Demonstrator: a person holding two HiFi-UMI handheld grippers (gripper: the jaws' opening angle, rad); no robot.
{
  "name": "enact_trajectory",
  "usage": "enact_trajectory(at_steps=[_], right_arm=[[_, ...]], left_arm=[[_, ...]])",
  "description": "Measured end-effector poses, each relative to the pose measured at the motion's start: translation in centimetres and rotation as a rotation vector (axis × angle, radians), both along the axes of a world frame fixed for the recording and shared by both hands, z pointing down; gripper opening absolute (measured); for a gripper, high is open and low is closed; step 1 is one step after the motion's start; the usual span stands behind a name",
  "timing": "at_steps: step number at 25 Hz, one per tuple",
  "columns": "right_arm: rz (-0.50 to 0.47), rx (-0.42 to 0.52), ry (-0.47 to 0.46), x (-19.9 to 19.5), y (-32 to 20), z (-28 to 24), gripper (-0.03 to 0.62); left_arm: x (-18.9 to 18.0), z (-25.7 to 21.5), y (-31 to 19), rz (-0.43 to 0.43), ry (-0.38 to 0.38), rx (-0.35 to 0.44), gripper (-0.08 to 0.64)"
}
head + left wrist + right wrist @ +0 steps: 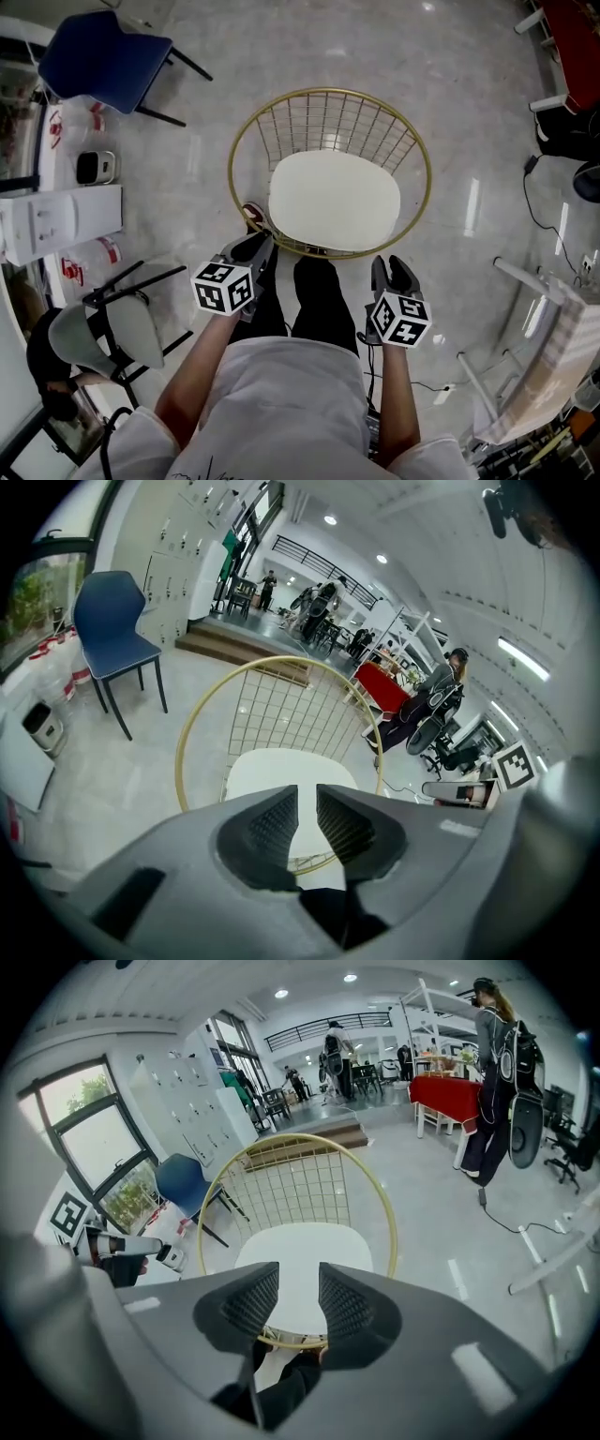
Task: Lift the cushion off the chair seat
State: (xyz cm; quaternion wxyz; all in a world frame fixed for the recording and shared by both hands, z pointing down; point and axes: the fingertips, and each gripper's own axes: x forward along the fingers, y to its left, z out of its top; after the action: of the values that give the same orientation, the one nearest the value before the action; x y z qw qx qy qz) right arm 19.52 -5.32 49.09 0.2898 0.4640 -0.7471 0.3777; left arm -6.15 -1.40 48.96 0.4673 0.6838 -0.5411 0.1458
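Fingers [272,822] slightly parted, empty, on left gripper [261,244] and right gripper [398,269]. Both slant down near the cushion [333,199] on the wire chair [236,155], not touching it. Forearms [197,370] show in head view only.

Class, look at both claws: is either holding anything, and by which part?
Nothing is held. The left claw and right claw both stand slightly open and empty, short of the white cushion.

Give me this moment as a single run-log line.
stage: pre-grasp | cushion: flat on wire chair seat, untouched | left gripper: open, empty | right gripper: open, empty
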Motion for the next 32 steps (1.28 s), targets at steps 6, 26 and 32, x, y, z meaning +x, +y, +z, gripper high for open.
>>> enact_trajectory(at_steps=[6,26,32], right_arm=[[-0.051,-0.027,0.017,-0.9,0.2,2.2,0.141],[-0.165,-0.109,0.087,-1.7,-0.9,10.0,0.218],[-0.156,-0.134,0.112,-1.0,-1.5,12.5,0.25]], left_arm=[[-0.4,3.7,1.2,-0.011,0.004,-0.07,0.063],[-1.3,13.4,1.1,-0.131,0.069,-0.194,0.074],[-1.2,15.6,0.6,-0.134,0.065,-0.215,0.084]])
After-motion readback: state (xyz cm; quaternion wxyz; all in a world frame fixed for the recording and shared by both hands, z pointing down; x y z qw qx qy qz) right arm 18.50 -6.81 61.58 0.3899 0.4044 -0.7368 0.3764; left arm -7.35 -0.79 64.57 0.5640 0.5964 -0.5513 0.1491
